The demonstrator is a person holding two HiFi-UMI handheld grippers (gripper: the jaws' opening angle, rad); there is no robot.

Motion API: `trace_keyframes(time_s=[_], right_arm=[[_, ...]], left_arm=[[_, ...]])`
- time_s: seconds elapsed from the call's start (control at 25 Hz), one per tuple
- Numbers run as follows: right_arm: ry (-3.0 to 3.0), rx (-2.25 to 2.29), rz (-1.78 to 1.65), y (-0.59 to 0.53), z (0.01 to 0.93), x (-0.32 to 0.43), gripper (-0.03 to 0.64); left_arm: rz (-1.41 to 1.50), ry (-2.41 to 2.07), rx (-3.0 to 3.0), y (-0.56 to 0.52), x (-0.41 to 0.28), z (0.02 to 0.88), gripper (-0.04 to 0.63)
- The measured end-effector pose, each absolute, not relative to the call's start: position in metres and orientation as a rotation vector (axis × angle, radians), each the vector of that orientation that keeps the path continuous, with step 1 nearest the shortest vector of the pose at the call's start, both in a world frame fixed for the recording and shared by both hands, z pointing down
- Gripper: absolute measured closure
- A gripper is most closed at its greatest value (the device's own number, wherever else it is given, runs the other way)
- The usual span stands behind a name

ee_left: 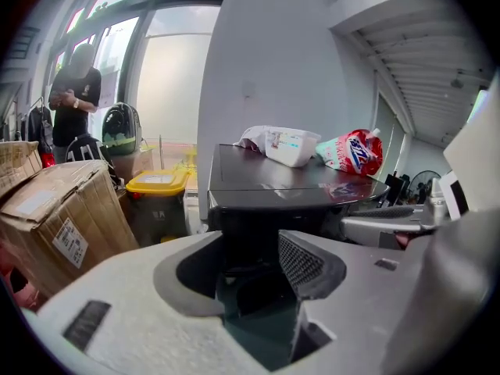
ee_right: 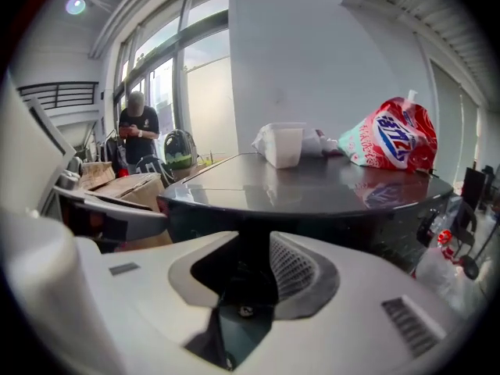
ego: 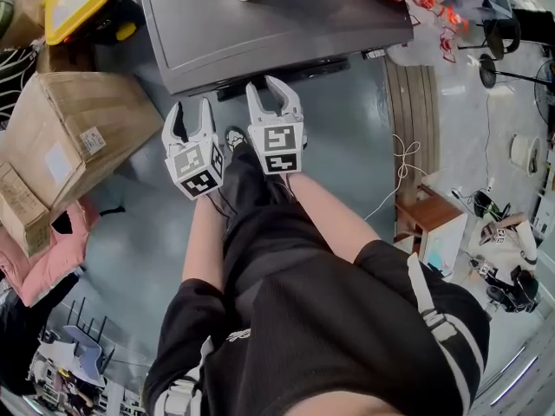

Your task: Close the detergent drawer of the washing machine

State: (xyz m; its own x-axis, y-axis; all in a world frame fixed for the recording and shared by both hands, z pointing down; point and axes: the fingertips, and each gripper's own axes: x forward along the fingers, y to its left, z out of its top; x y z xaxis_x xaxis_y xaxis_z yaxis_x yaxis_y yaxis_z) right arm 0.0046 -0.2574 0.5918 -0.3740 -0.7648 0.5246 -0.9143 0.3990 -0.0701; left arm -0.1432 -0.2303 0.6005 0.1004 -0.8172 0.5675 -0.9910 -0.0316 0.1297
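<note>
Nearly there, both grippers empty

Upper centre in the head view, the washing machine [ego: 260, 24] has a dark drawer [ego: 286, 69] jutting from its front edge. The right gripper [ego: 268, 94] is just at it, jaws half apart, gripping nothing. The left gripper [ego: 192, 115], lower left, has jaws spread wide, empty. An off-centre push could skew and jam the drawer, or a jaw could slide off. Only the gripper views show a person [ee_right: 141, 127] by the windows [ee_right: 205, 104]; only the head view shows the jutting drawer.
</note>
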Motion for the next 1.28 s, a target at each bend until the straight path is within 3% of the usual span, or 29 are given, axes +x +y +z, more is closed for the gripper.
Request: trace_keyframes(time_s=[0.32, 0.4, 0.56, 1.28], right_arm=[[-2.345, 1.306, 0.405, -0.219, 0.571, 0.013, 0.568], [-2.366, 1.276, 0.378, -0.206, 0.565, 0.018, 0.606], [-2.429, 1.170, 0.351, -0.171, 0.554, 0.031, 0.611], [-2.499, 0.966, 0.001, -0.055, 0.469, 0.093, 0.611]], left_arm=[[0.449, -1.746, 1.922, -0.190, -0.117, 0.583, 0.418], [0.452, -1.742, 1.937, -0.176, -0.108, 0.579, 0.457], [0.432, -1.725, 1.996, -0.138, -0.085, 0.563, 0.588], [0.298, -1.771, 2.133, -0.033, -0.068, 0.460, 0.589]])
